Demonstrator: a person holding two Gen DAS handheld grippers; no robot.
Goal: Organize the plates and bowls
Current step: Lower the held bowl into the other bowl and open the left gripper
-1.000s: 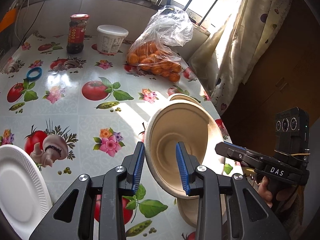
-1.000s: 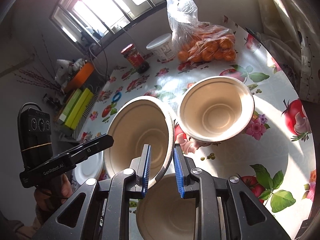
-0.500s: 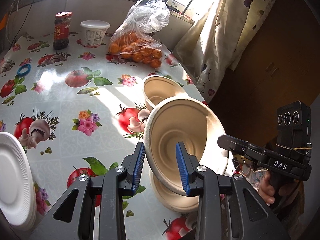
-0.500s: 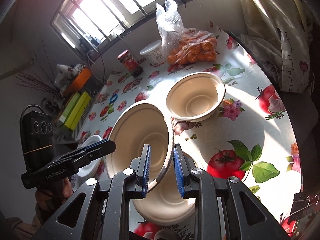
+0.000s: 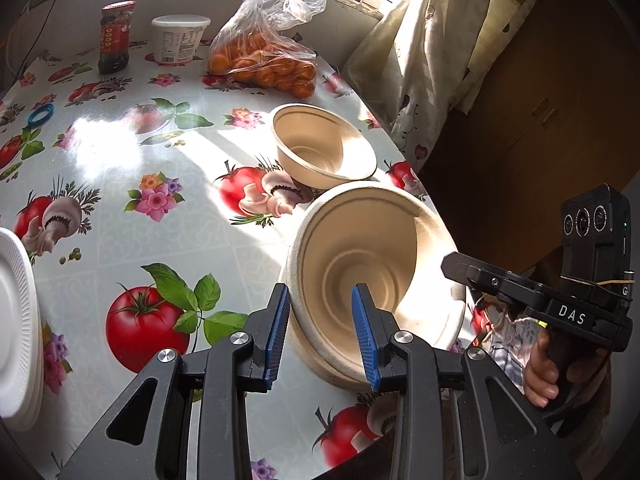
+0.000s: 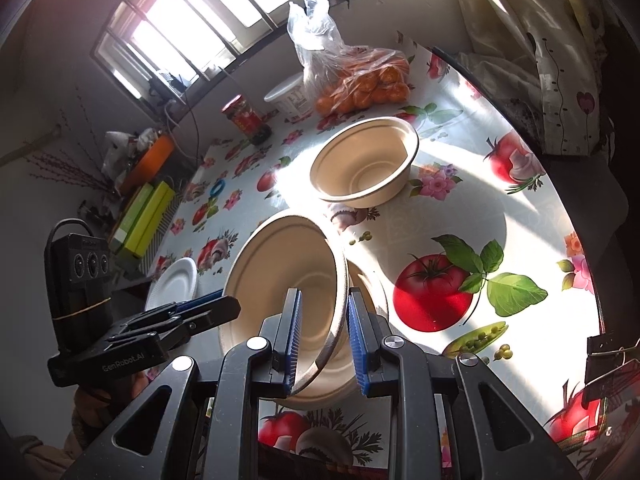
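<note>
A tan paper bowl [image 5: 360,264] hangs tilted above the table, gripped on opposite rims. My left gripper [image 5: 322,336] is shut on its left rim; its tip also shows in the right wrist view [image 6: 228,304]. My right gripper [image 6: 324,340] is shut on the right rim of the same bowl [image 6: 280,272]; the left wrist view shows its tip [image 5: 452,262] there. A second tan bowl [image 5: 320,364] sits right beneath the held one; whether they touch I cannot tell. A third bowl [image 5: 324,148] stands upright farther back. White plates [image 5: 16,320] lie stacked at the left.
At the back stand a bag of oranges [image 5: 264,64], a white tub [image 5: 180,38] and a dark jar [image 5: 116,36]. A blue ring [image 5: 40,114] lies far left. The table's right edge runs past a curtain [image 5: 420,60]. A hand [image 5: 540,376] holds the right gripper.
Both grippers have pulled back together toward the table's near edge with the bowl held between them. The upright bowl and the things at the back now look farther away.
</note>
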